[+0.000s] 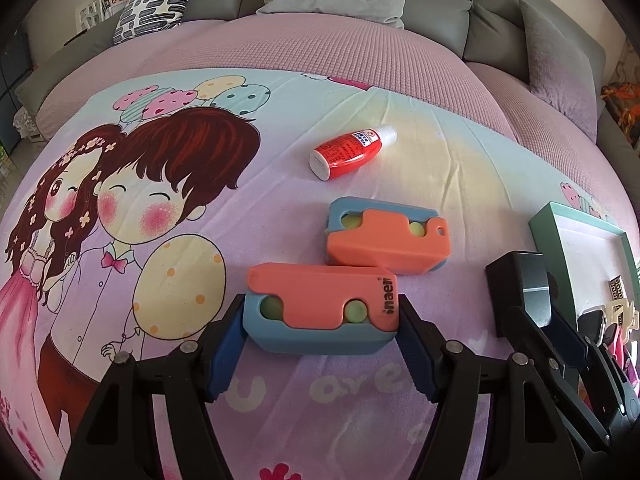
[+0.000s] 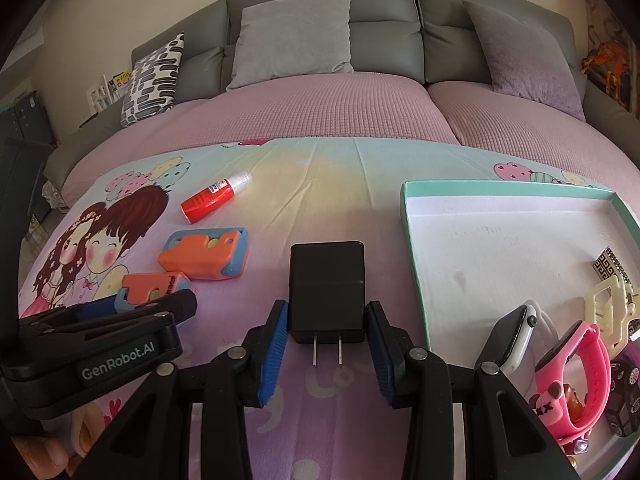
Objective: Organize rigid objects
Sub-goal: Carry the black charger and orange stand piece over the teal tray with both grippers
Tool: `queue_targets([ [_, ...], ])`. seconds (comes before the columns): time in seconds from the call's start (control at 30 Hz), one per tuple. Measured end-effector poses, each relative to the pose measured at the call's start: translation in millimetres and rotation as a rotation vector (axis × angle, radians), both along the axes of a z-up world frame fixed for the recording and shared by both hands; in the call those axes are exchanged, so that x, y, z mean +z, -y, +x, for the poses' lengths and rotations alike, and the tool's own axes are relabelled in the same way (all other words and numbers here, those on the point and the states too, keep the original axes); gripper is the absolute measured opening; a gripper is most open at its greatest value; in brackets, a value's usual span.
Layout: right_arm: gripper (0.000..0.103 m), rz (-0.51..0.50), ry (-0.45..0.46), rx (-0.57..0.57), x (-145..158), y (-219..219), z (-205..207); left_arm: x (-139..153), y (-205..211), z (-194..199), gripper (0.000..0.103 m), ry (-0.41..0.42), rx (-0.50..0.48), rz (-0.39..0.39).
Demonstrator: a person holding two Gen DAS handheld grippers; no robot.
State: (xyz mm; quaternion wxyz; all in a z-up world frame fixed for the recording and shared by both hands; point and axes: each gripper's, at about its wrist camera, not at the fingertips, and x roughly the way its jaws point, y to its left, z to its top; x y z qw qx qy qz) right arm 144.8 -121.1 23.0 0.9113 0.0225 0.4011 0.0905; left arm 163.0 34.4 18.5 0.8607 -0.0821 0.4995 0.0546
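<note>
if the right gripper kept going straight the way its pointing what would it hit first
The right gripper is already shut on the black charger, so that leads. Pointing downward, it would likely press into the cartoon bedsheet first; nothing else lies ahead, though depth is unclear.

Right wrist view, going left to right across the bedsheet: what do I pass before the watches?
Left gripper → orange-and-blue toy → black charger in the right gripper → teal tray rim → white watch → pink watch.
</note>
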Motion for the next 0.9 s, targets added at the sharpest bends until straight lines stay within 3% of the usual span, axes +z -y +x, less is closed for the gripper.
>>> queue_targets([
  [0.17,0.041,0.07,0.056,-0.032,21.6,14.1,-6.1,11.5,0.9,-3.6,0.072,0.035,-0.01,-0.039],
  [0.47,0.041,0.076,0.158,-0.102,54.5,41.1,-20.2,52.8,13.1,-17.4,0.072,0.152,-0.04,-0.057],
  [0.9,0.041,0.033,0.195,-0.315,68.3,129.3,-38.4,74.0,104.5,-16.9,0.072,0.214,-0.266,-0.059],
])
